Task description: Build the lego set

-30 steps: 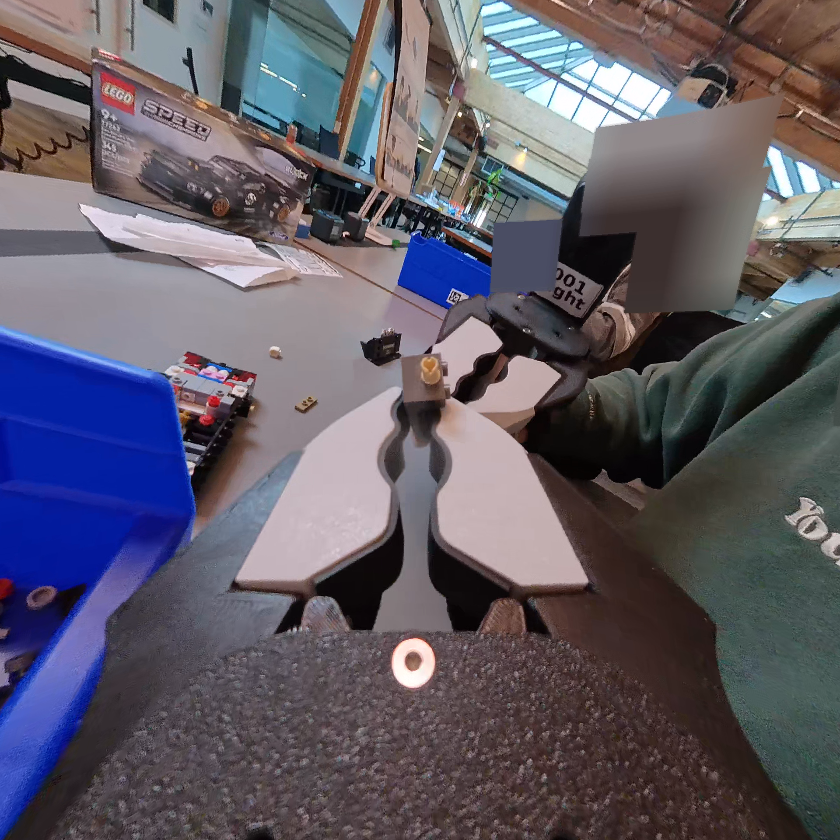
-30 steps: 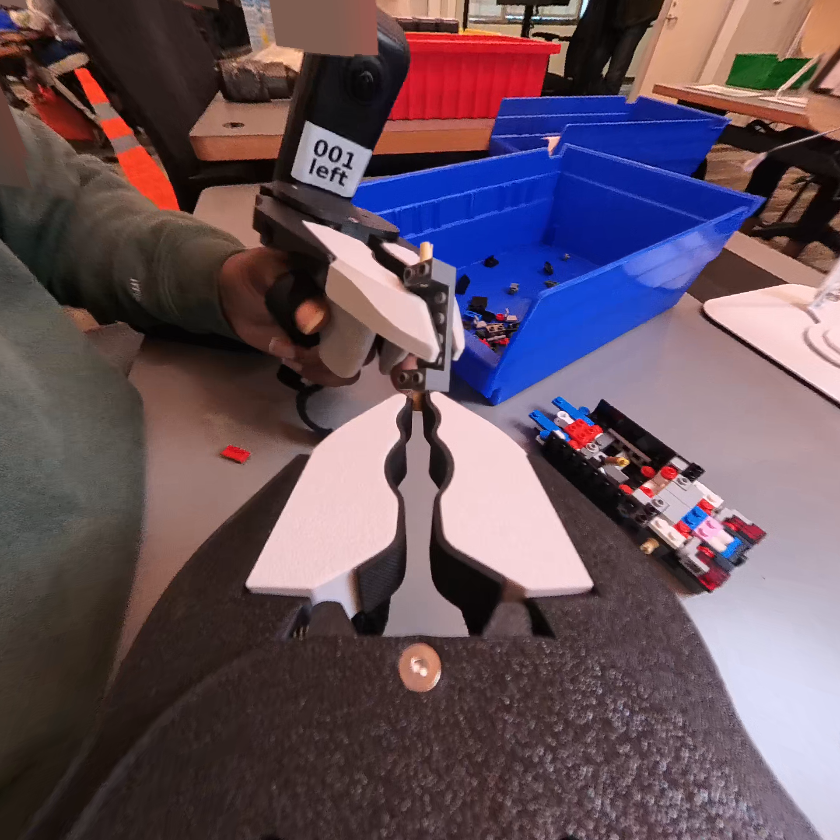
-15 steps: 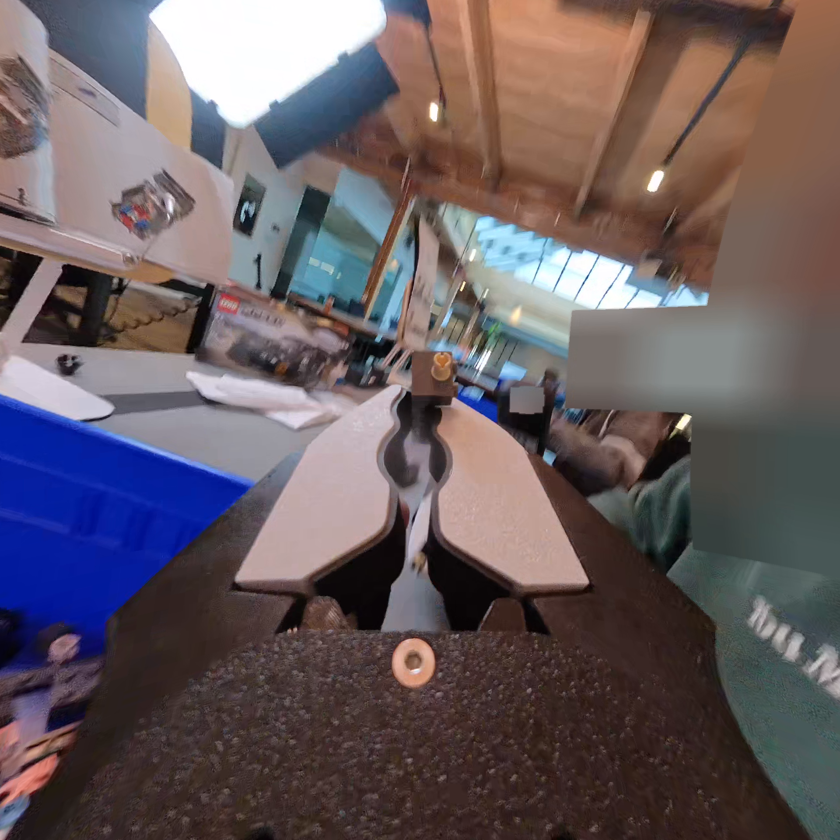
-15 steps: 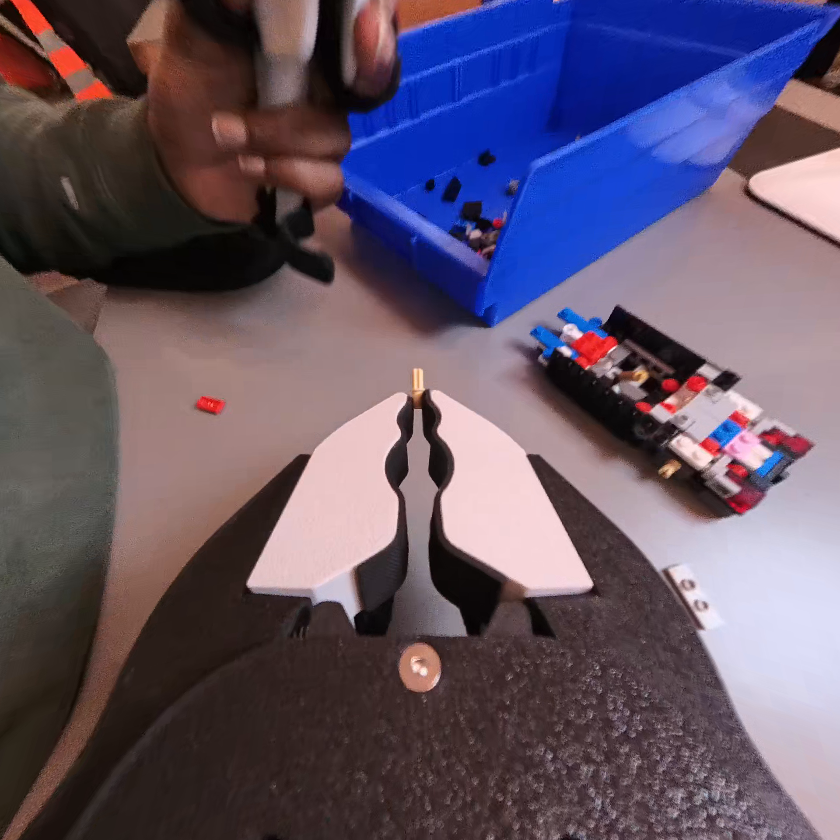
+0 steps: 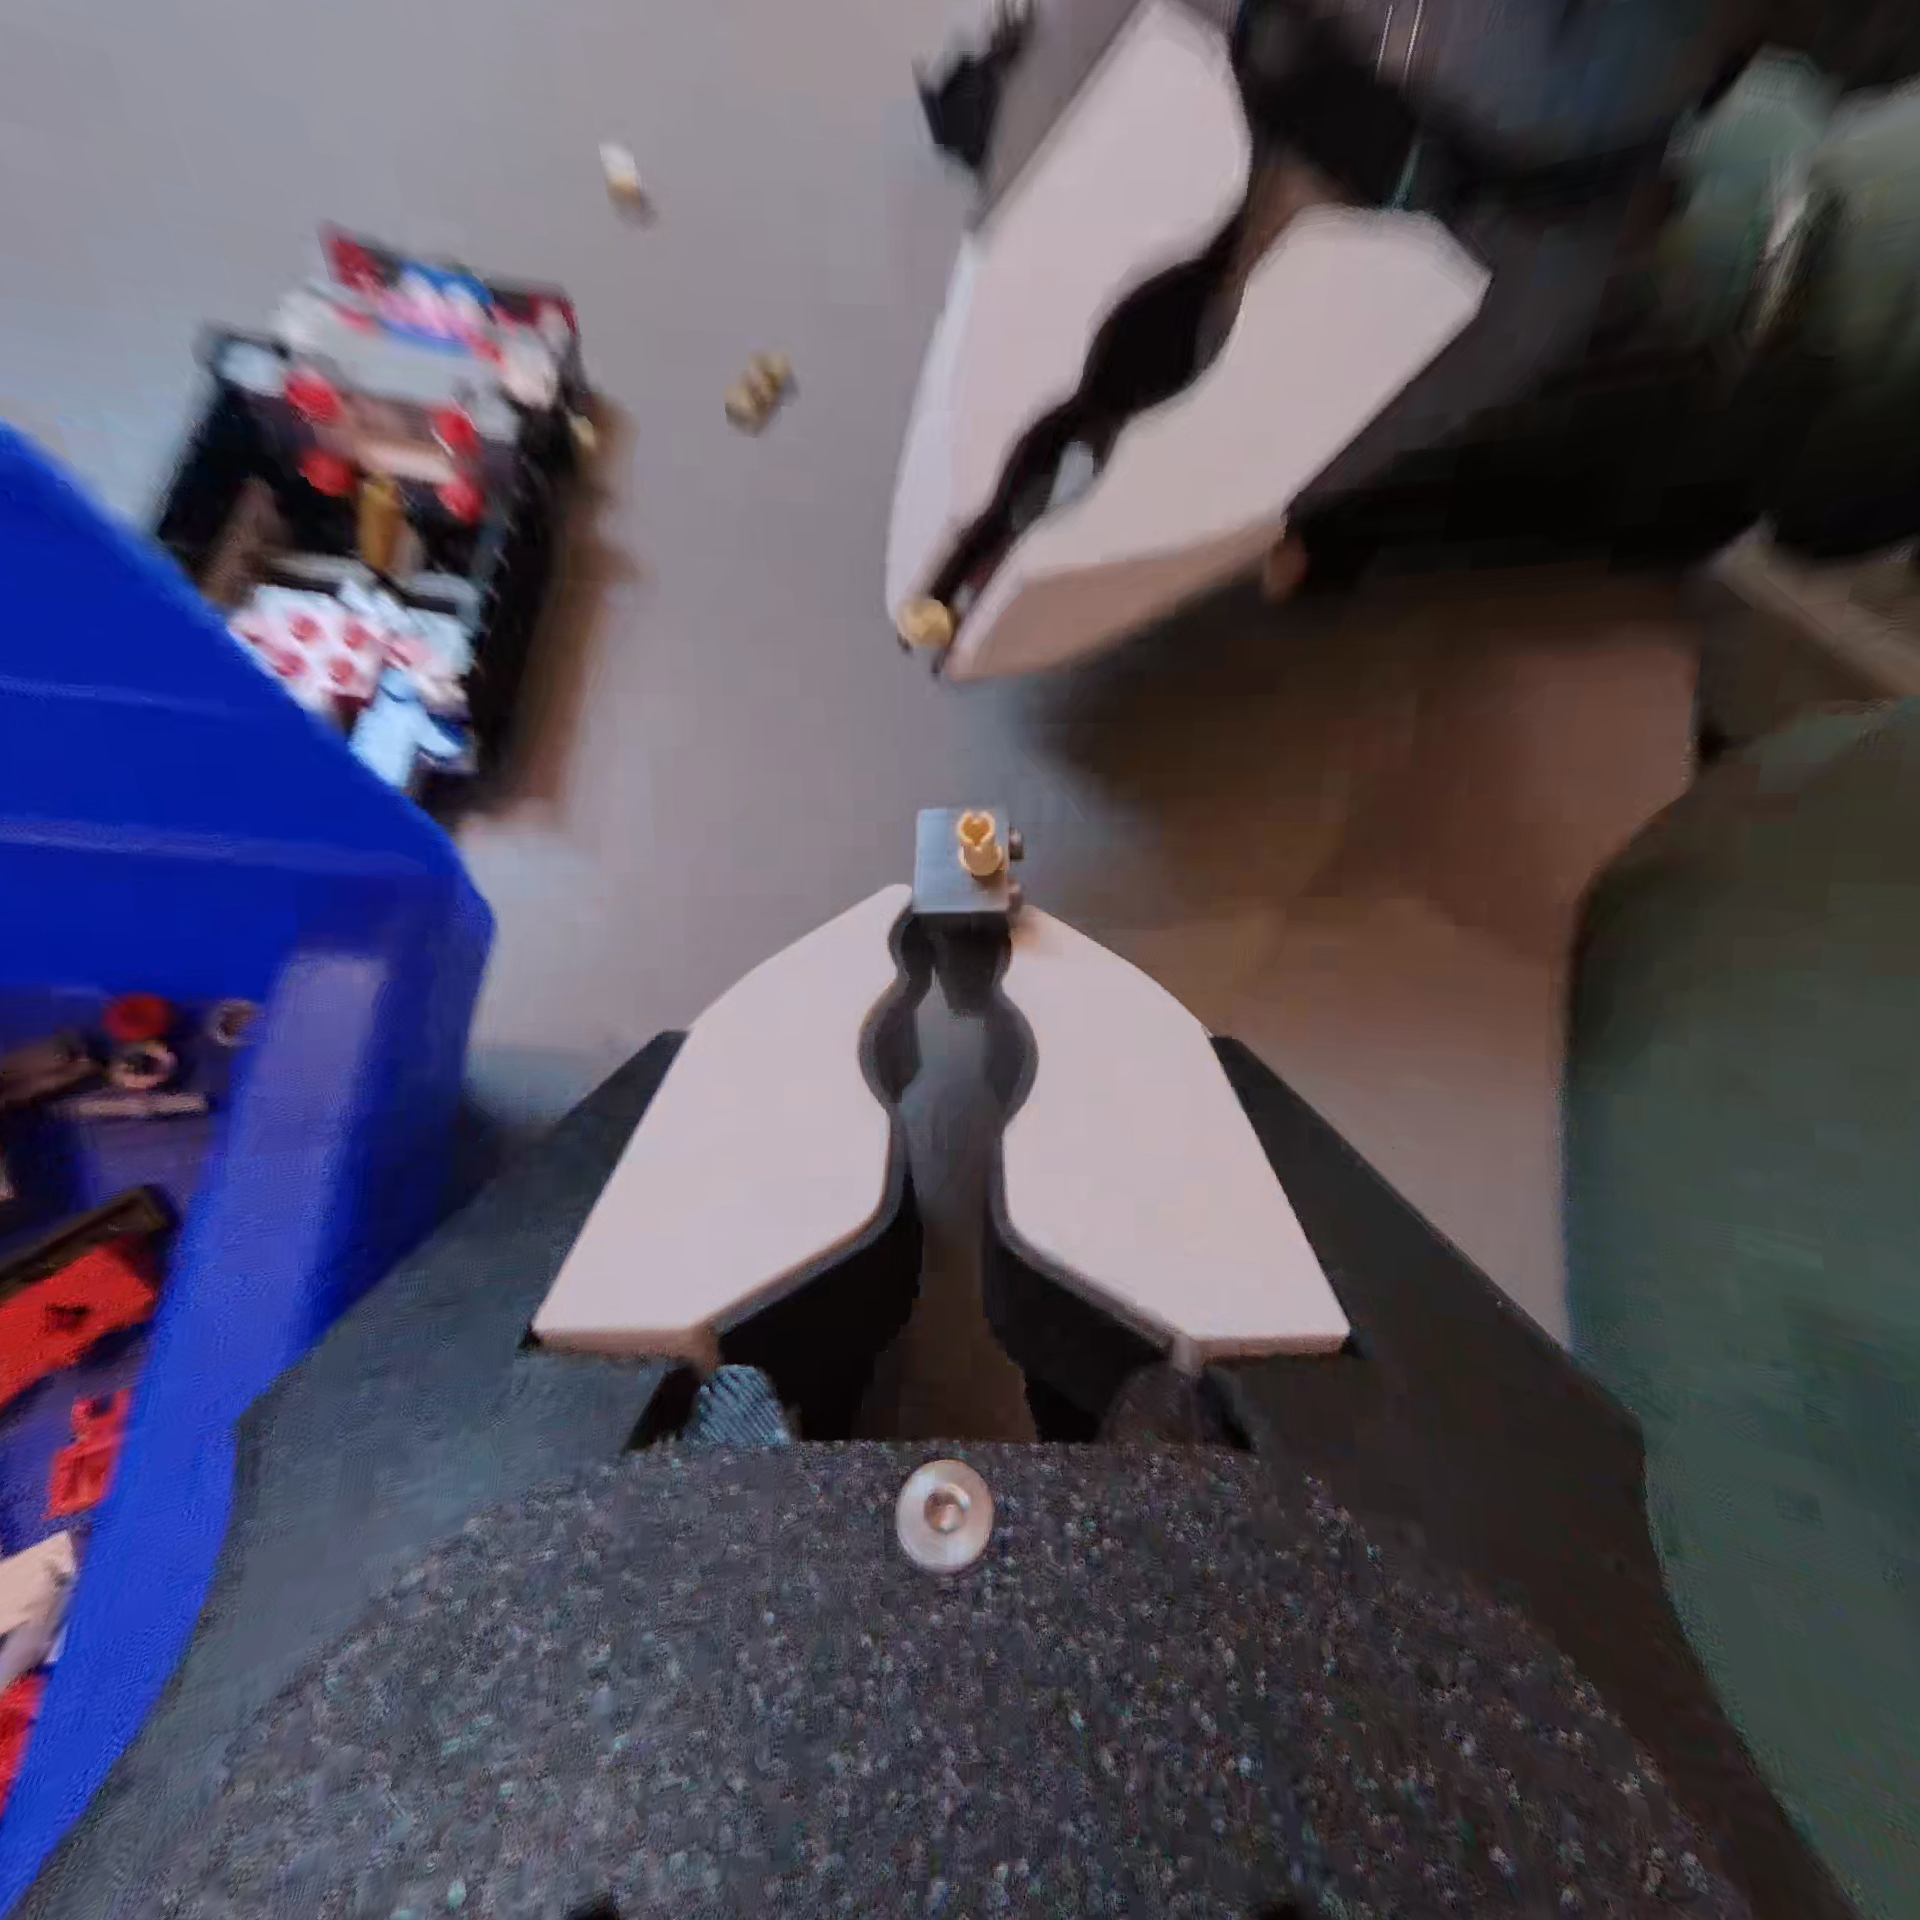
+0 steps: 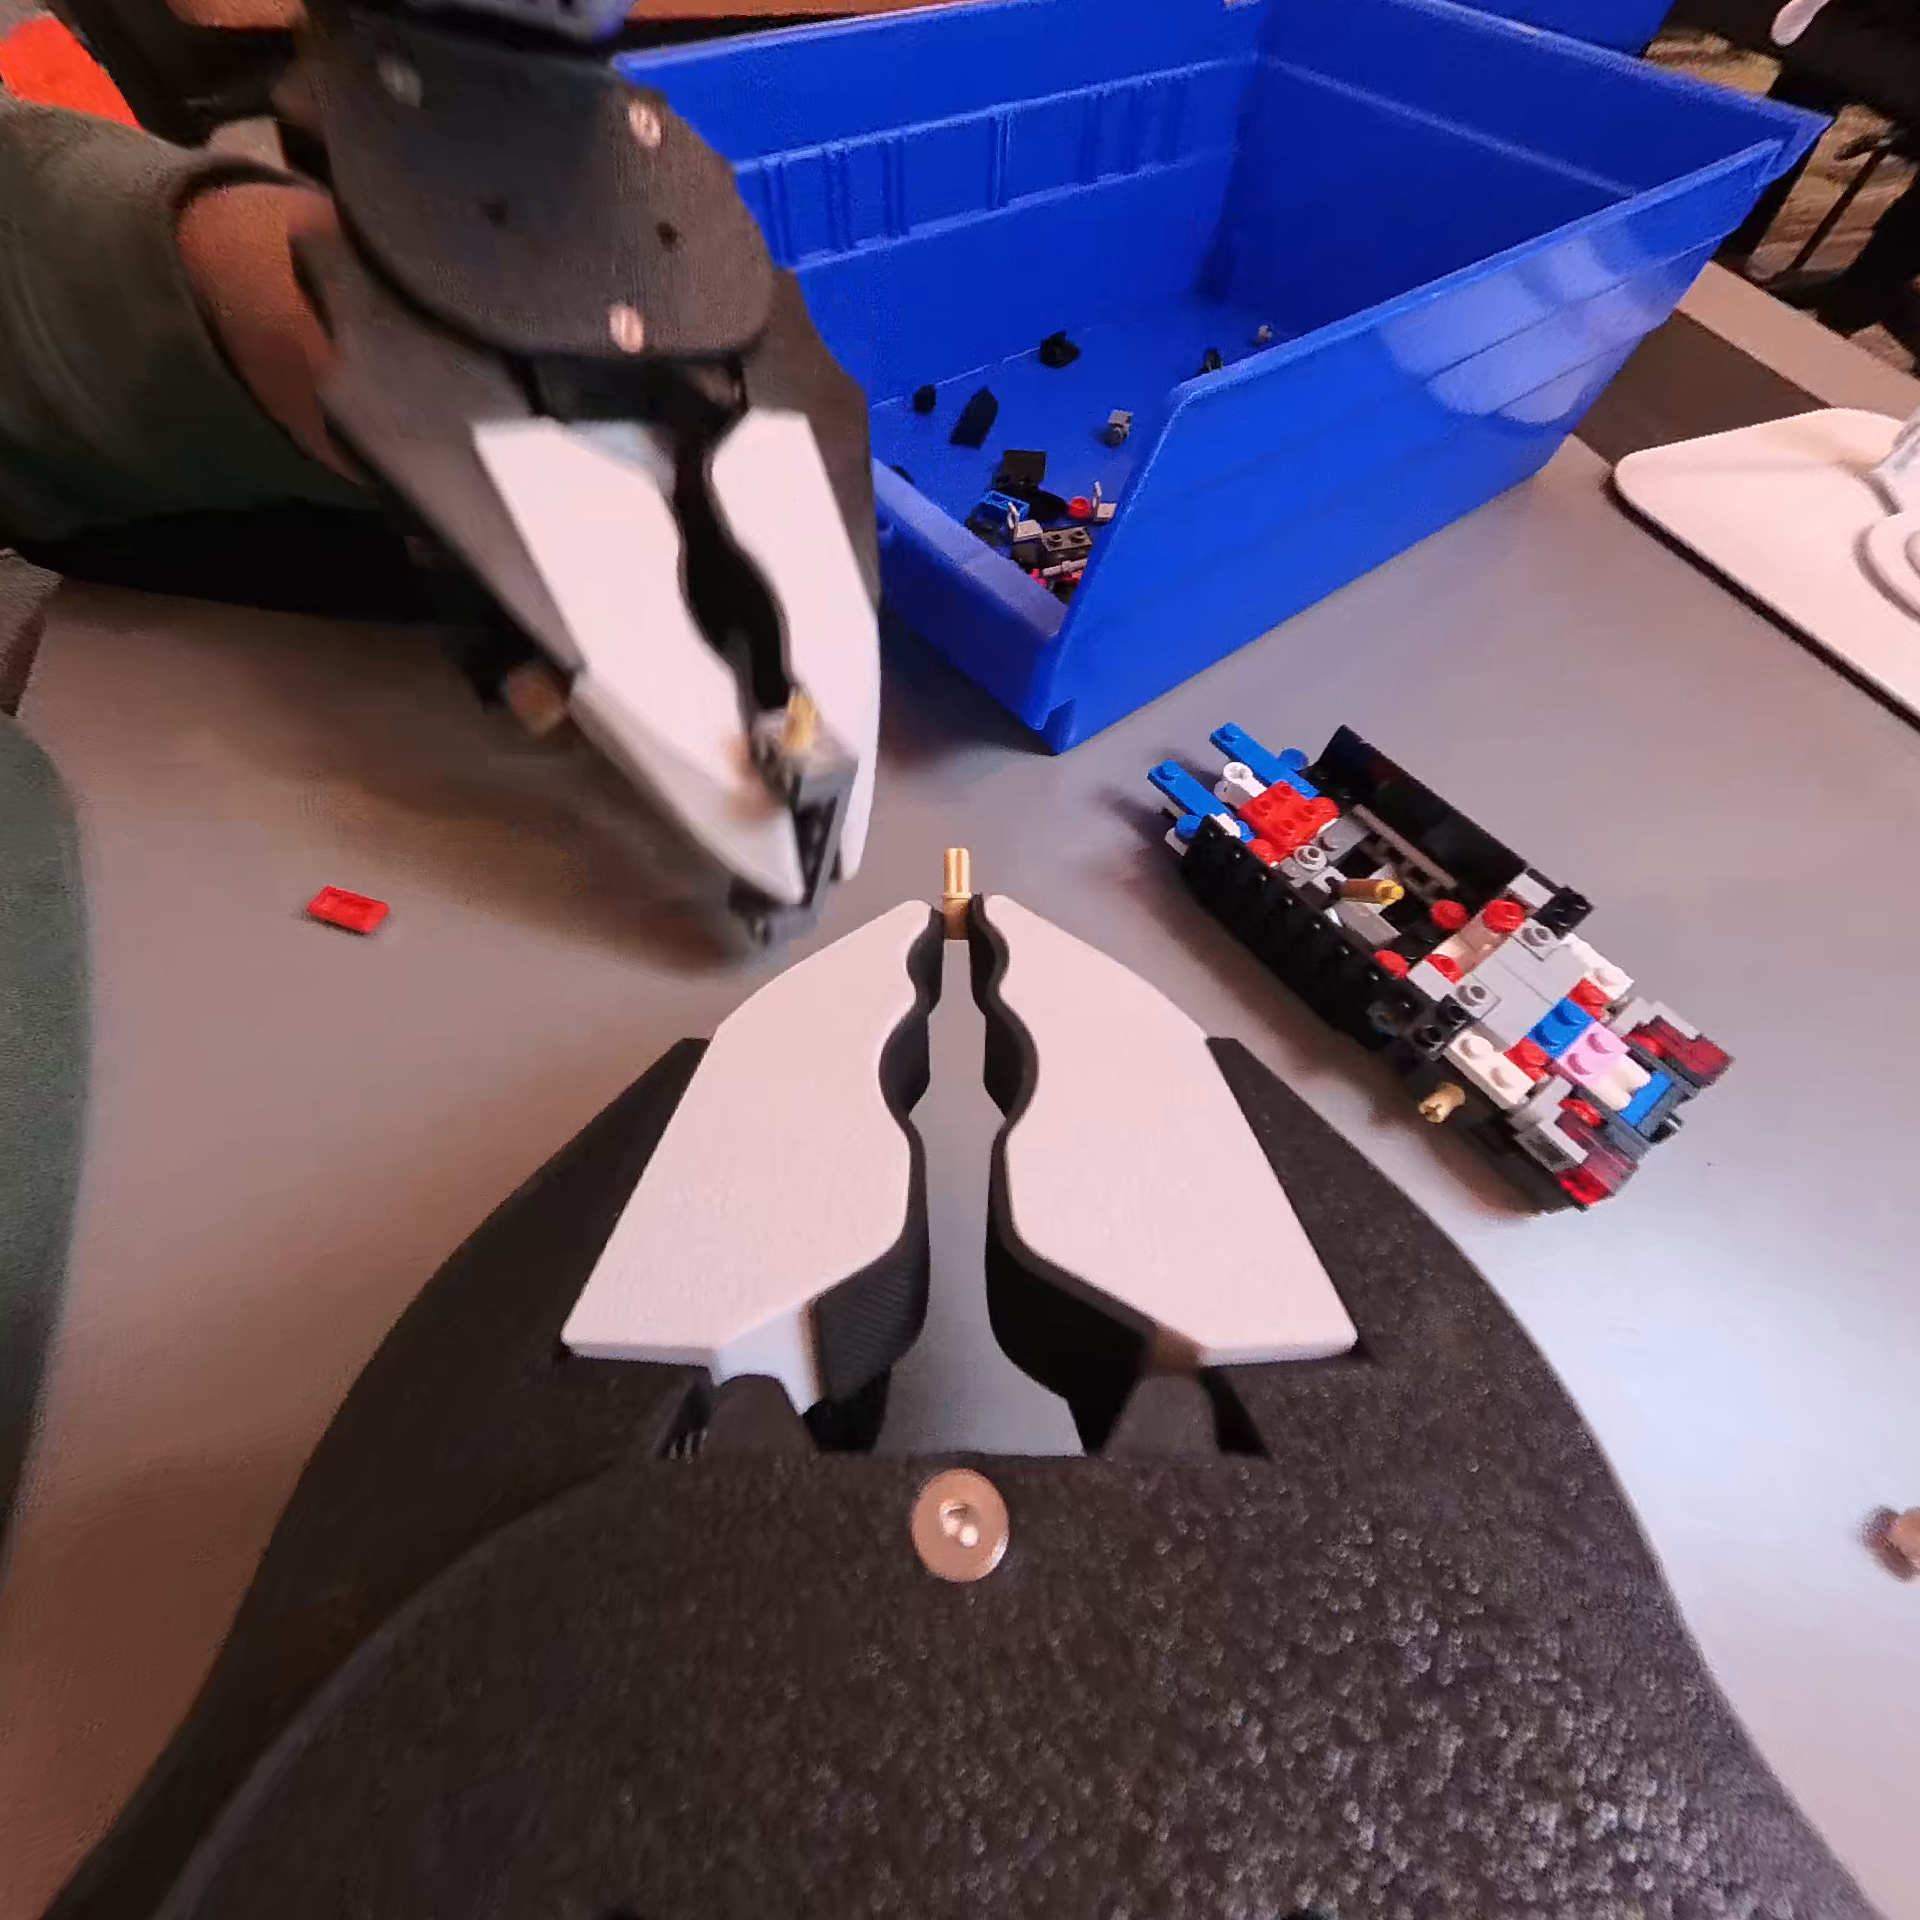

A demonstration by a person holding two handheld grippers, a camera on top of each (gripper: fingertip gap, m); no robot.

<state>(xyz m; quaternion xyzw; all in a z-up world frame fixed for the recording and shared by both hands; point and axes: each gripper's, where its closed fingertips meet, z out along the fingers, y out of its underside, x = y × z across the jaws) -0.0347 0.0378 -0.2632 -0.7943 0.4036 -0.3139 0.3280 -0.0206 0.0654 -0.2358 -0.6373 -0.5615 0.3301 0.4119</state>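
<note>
Two tools at frame centre: left tool (image 5: pixel 961 894) grasps a dark grey brick (image 5: pixel 962 860), right tool (image 6: pixel 956 909) a small tan peg (image 6: pixel 956 876).

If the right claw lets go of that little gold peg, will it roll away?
Probably. The gold peg looks round and slim, so it could roll on the smooth grey table. It seems light and hard, and only the right claw tips pinch it, so it may slip.

place: we take it for a workshop or lab bench
signs: we see a grey tabletop (image 6: pixel 1558 665), blue parts bin (image 6: pixel 1351 499), half-built brick car (image 6: pixel 1455 966)
</note>
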